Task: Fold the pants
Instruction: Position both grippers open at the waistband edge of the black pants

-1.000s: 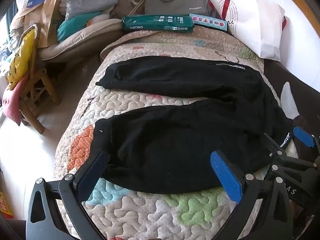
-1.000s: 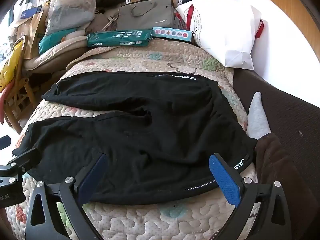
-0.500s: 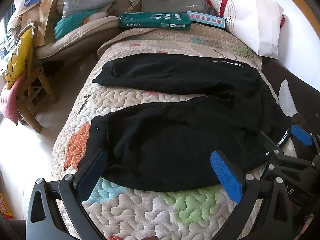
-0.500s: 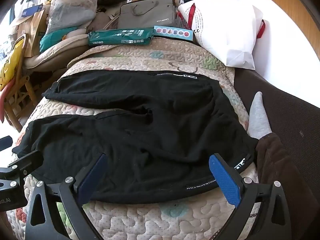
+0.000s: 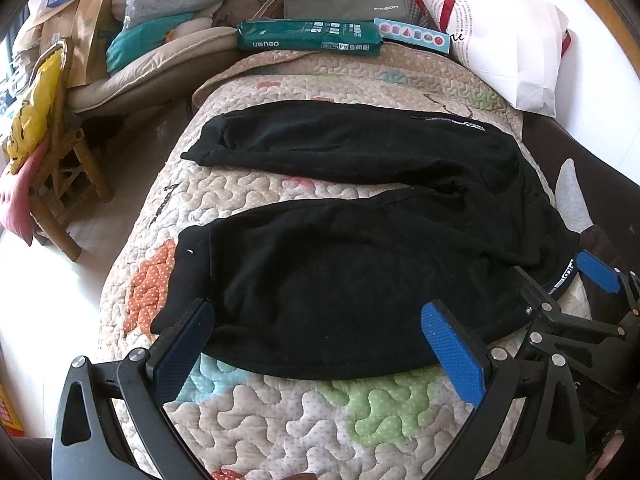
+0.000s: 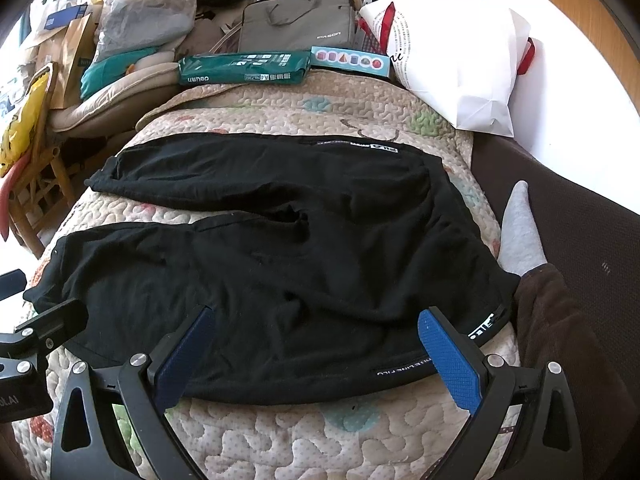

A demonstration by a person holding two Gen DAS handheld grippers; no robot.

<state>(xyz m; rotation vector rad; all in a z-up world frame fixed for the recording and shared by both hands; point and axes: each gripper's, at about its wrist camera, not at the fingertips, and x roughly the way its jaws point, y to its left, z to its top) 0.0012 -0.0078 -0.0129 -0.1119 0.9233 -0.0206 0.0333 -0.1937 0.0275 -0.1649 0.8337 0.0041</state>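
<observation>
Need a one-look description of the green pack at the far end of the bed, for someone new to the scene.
Start at the patterned quilted bedspread with the black pants spread on it. At its far edge lies a long, flat dark green plastic-wrapped pack with white print. It sits in front of the grey laptop bag and left of the smaller light blue box with coloured shapes.

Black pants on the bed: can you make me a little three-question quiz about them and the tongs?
1. True or false: the black pants lie spread with both legs apart on the quilt.
2. What touches the far edge of the quilt? A) green Deli paper pack B) a shoe C) a ball
3. Fill in: the left tongs and the right tongs are both ____, holding nothing.

Key: 1 true; 2 A; 3 open.
</observation>
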